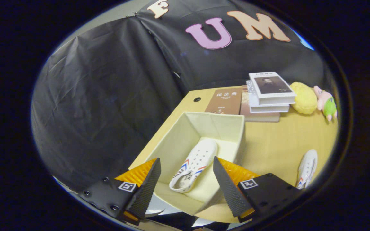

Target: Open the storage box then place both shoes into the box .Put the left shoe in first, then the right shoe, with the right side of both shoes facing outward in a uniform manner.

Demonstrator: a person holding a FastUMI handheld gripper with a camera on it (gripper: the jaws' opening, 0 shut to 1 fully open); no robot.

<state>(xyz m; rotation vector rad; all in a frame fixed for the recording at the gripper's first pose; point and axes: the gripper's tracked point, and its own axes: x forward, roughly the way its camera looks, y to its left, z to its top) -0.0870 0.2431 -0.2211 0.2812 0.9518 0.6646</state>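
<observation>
Hovered above the open cream fabric storage box [204, 128] on the wooden table [268, 144], gripper [186, 179] spread wide, grasping nothing. Saw one white perforated shoe with red and blue stripes [194, 163] lying inside, between the fingers. Spotted the matching second white shoe [307, 166] on the table beyond the right finger. Judged best: swing right, grasp mid-body, match its orientation.

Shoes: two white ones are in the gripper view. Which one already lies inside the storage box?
The shoe seen between the open gripper fingers lies on its side inside the cream storage box. The other shoe lies outside it on the wooden table.
</observation>
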